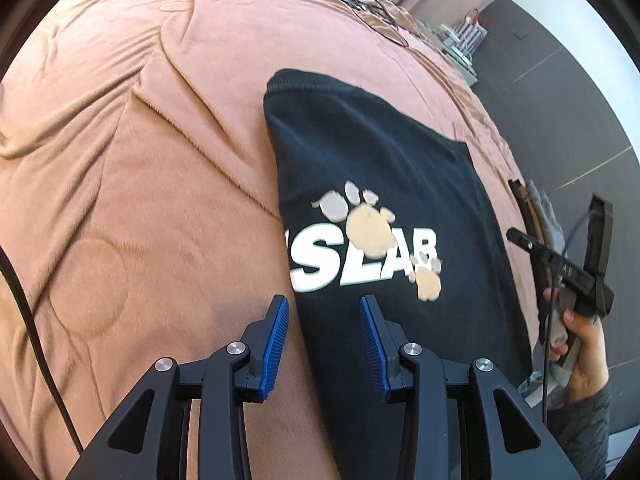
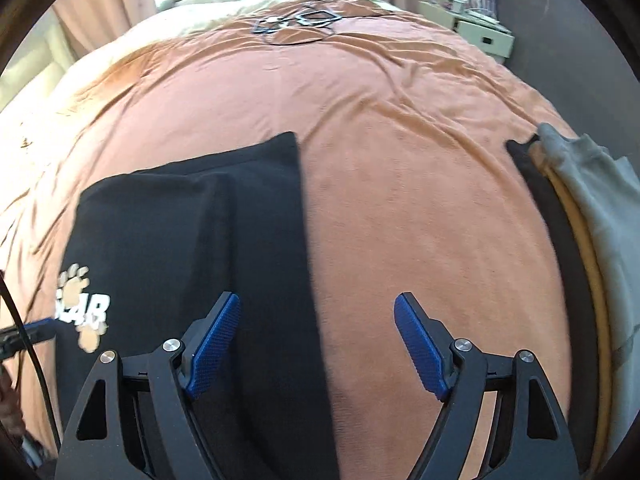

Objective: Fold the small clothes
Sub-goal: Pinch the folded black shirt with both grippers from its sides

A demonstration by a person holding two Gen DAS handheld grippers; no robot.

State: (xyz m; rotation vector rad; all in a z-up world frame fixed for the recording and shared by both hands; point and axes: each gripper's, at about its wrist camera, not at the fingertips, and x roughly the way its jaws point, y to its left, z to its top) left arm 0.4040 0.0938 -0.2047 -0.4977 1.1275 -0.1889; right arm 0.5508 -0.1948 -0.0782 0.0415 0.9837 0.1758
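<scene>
Black T-shirt (image 1: 384, 208) lies flat on the brown bedspread (image 1: 140, 160), print side up, white lettering and paw prints showing. Both long sides look already turned in: it's a narrow strip, with a folded layer edge visible down the right-wrist view (image 2: 224, 216).

My left tongs (image 1: 324, 316) hover over the near end of the strip, part open, nothing between the pads; left pad over the bedspread, right pad over the cloth. My right tongs (image 2: 316, 320) are wide open and empty, straddling the shirt's right edge, one pad over the shirt and one over the bedspread.

Step, as I read it: sides done, crosswise fold pending. The next move needs both tongs down on the near hem corners, a pinch through all layers, then a lift and carry toward the far end.

Further out: grey cloth (image 2: 592, 216) in a basket (image 2: 560, 216) at the bed's right edge, cables (image 2: 304, 20) at the far end.
</scene>
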